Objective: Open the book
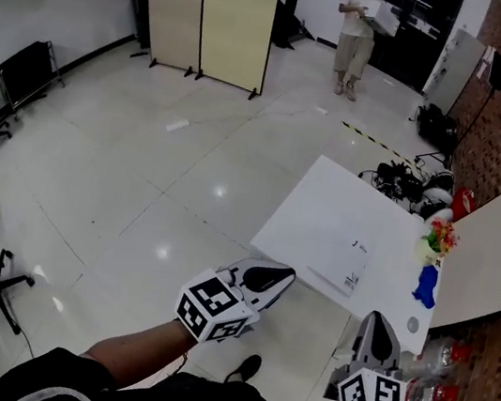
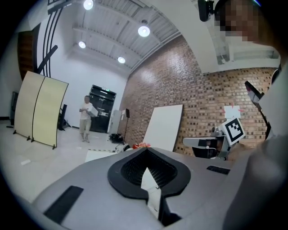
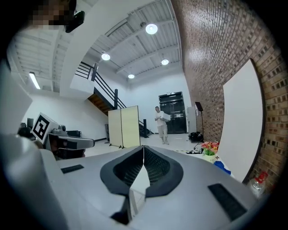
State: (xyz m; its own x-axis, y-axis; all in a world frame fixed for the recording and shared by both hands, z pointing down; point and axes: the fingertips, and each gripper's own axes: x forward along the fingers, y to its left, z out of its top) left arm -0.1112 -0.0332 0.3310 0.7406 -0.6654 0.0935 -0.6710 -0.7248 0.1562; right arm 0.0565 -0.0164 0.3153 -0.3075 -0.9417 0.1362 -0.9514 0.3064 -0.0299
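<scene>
On the white surface (image 1: pixel 327 198), the book (image 1: pixel 343 261) lies flat close to the near edge, roughly midway along it. Its cover looks shut as far as the head view lets you tell, and it is white on white, with only two small patches of print to pick it out. Along the right edge you have a pot of flowers (image 1: pixel 438 239) toward the far corner, a blue thing (image 1: pixel 426 285) just nearer than it, and a small round thing (image 1: pixel 412 324) by the near right corner.

Your left claw (image 1: pixel 282 273) is over the floor (image 1: pixel 139 186) just off the near left corner, pointing toward the surface. Its own view shows the two jaws together at the tips with nothing between them. Your right claw (image 1: pixel 375 319) shows against the near edge close to the near right corner, and its jaws are likewise pressed together and empty. Neither claw touches the book — it lies between the two of them, a little farther in.

Beyond the surface, a person (image 1: pixel 358 27) stands at the far end of the room near a folding screen (image 1: pixel 211 12). Cables and gear (image 1: pixel 410 185) lie on the floor off the far right corner.
</scene>
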